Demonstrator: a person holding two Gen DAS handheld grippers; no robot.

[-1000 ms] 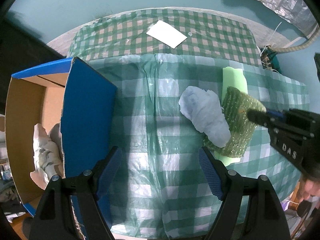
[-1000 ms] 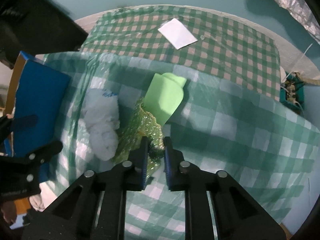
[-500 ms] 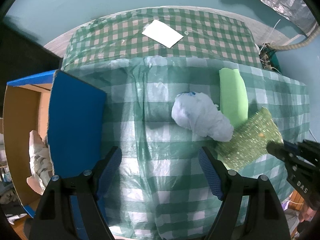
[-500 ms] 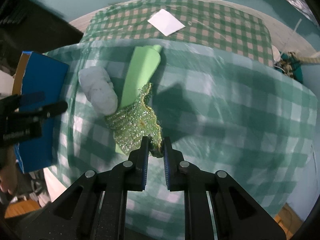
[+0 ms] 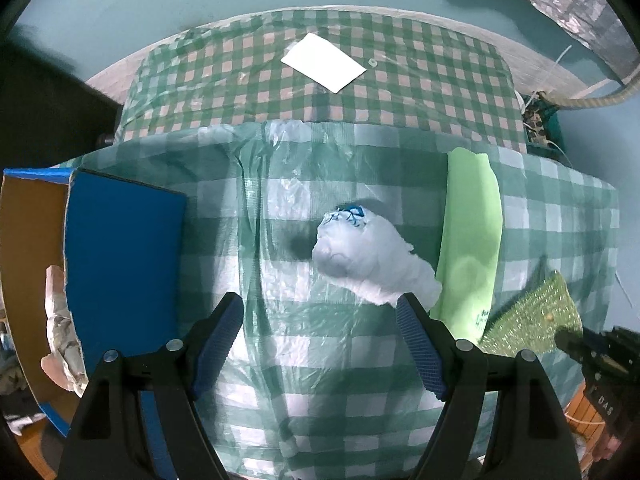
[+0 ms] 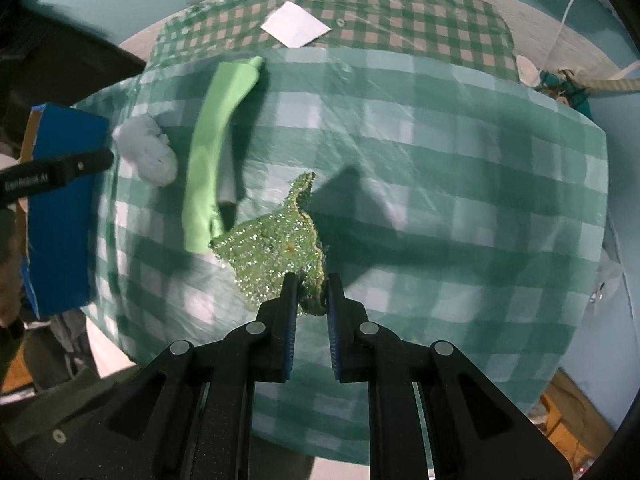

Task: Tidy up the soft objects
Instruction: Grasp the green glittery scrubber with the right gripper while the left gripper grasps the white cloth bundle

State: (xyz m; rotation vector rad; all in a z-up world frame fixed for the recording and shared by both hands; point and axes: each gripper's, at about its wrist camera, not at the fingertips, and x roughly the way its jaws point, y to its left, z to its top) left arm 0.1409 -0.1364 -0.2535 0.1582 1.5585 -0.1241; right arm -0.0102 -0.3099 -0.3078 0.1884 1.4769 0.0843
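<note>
Item: glittery green scrubber (image 6: 276, 252), coarse and ragged-edged, pinched in my right gripper (image 6: 312, 300). My left gripper (image 5: 320, 344) gapes empty over a crumpled white plastic wad (image 5: 372, 268).

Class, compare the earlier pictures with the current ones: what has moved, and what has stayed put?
The right gripper, shut on the glittery green scrubber, pulled it off the light green foam strip. The white crumpled bag and blue box stayed; the left gripper stayed open.

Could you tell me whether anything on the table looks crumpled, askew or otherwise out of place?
Mostly ordinary clutter. The white plastic bag lies crumpled in a wad beside the light green foam sheet, and the clear plastic film over the checked tablecloth is wrinkled and bunched.
</note>
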